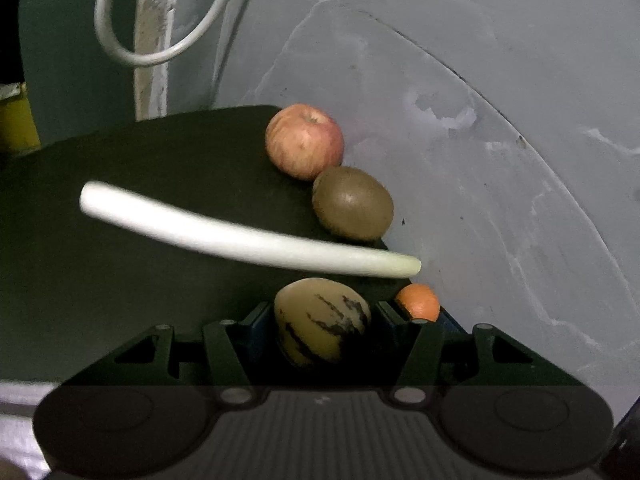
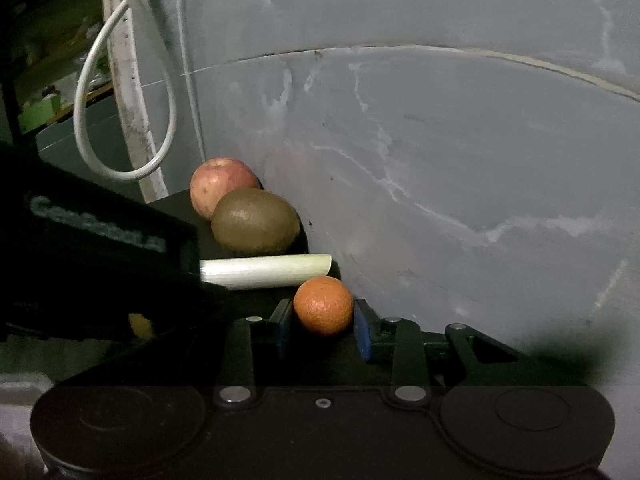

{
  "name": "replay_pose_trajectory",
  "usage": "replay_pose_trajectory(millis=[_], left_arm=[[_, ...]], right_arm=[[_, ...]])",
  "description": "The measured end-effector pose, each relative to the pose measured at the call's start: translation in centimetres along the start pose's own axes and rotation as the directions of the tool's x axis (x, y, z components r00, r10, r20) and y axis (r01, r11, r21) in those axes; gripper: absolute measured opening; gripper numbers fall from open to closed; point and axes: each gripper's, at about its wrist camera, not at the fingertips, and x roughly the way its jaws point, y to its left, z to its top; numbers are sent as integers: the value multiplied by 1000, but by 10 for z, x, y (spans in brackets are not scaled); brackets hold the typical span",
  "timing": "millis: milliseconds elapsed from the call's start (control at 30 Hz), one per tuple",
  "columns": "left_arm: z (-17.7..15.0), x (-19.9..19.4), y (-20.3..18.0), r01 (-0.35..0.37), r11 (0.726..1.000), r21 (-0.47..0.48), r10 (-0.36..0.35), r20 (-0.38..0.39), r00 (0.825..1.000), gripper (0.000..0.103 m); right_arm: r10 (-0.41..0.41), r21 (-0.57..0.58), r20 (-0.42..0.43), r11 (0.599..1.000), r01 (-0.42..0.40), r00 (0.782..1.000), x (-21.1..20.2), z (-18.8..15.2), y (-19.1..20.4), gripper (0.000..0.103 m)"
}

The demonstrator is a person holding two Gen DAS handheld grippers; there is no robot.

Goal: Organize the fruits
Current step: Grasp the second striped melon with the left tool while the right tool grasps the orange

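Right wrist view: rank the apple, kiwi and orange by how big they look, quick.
1. Kiwi, largest as seen.
2. Orange and apple: too close to rank. The orange sits nearest the camera, between the right gripper's fingers, and the kiwi hides part of the apple.

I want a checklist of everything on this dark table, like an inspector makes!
Surface: dark table, against a grey wall.
Job's things: apple, kiwi, striped melon, orange.
Clutter: pale leek stalk lying across the table.
Grippers: left gripper around the melon; right gripper around the orange.
Cables: white cable looped on the wall.
Surroundings: grey wall, scuffed.
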Motion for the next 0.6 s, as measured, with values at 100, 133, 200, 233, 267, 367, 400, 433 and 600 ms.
replay_pose_trajectory(millis=[100, 133, 200, 233, 267, 367, 400, 433, 600], left_arm=[[-11, -10, 5, 2, 999, -32, -2, -2, 1000, 59], [-16, -14, 6, 4, 999, -39, -4, -2, 1000, 59], [-26, -24, 8, 6, 999, -45, -7, -1, 1000, 59], [-31, -30, 8, 9, 999, -47, -9, 2, 1000, 59], [-37, -36, 9, 13, 999, -48, -13, 5, 1000, 59], [-54, -56, 10, 31, 998, -51, -30, 19, 999, 59], [-60, -64, 10, 38, 998, -53, -37, 25, 999, 59], [-65, -71, 10, 45, 997, -56, -44, 31, 999, 59], [-97, -115, 12, 71, 995, -68, -66, 73, 995, 59]], right_arm=[[23, -6, -8, 1000, -23, 1000, -8, -3, -4, 33], [33, -7, -13, 999, -33, 999, -14, -5, -6, 33], [46, -21, -11, 999, -46, 999, -26, -11, -7, 33], [54, -29, -8, 998, -55, 998, -34, -14, -9, 33], [56, -35, -9, 998, -57, 998, -41, -17, -11, 33], [76, -53, 2, 996, -76, 997, -67, -26, -13, 33], [80, -60, 6, 995, -79, 997, -74, -28, -13, 33], [86, -66, 12, 994, -85, 996, -83, -32, -13, 33], [124, -92, 28, 988, -121, 992, -132, -46, -8, 33]])
